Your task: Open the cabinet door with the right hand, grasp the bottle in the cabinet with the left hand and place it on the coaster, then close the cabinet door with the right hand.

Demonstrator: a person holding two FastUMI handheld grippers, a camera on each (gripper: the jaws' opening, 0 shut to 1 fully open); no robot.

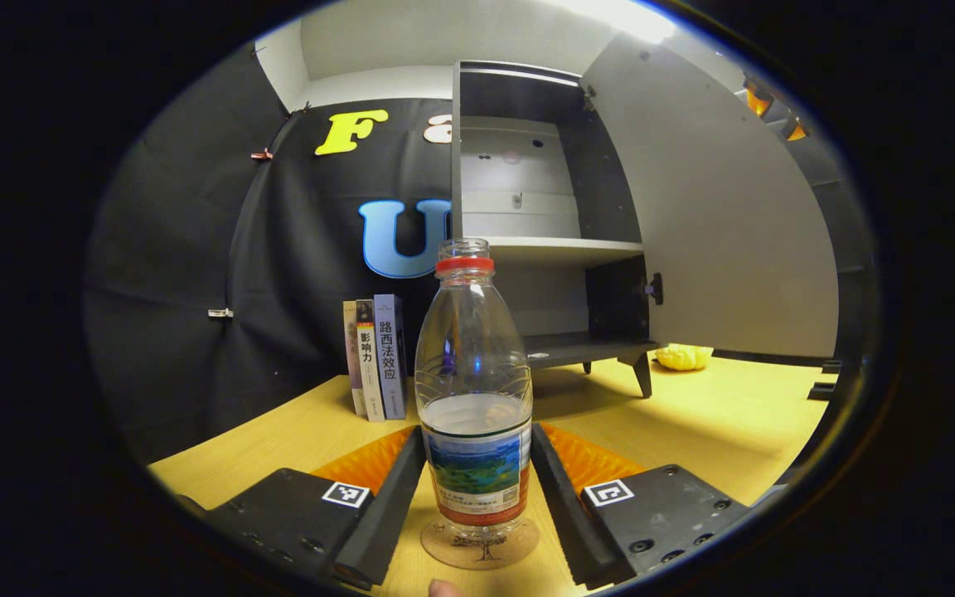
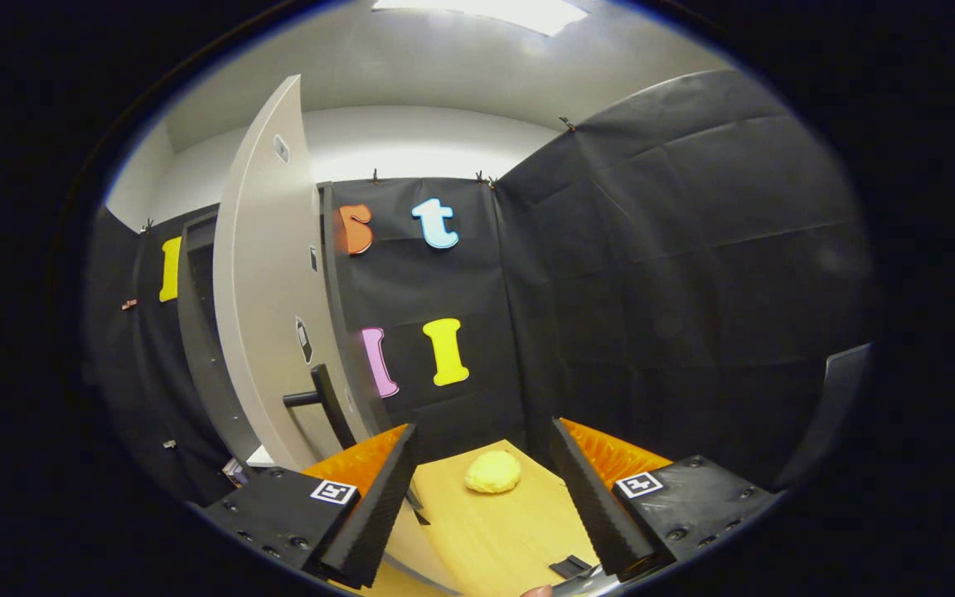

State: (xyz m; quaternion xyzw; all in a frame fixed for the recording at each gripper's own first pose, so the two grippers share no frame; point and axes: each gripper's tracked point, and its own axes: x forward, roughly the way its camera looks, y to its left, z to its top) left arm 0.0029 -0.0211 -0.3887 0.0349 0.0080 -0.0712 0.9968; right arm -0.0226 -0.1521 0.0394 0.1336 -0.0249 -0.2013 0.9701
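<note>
A clear plastic bottle with a red neck ring, no cap and a little water stands upright on a round cork coaster on the wooden table. My left gripper is shut on the bottle, one finger against each side of its label. Behind it the cabinet stands open, its shelves bare, with the pale door swung out to the right. In the right gripper view the door and its dark handle lie just left of my right gripper, which is open and holds nothing.
Three books stand upright left of the cabinet. A yellow lumpy object lies on the table under the open door, and the same yellow object sits ahead of the right fingers. Black cloth walls close in the booth.
</note>
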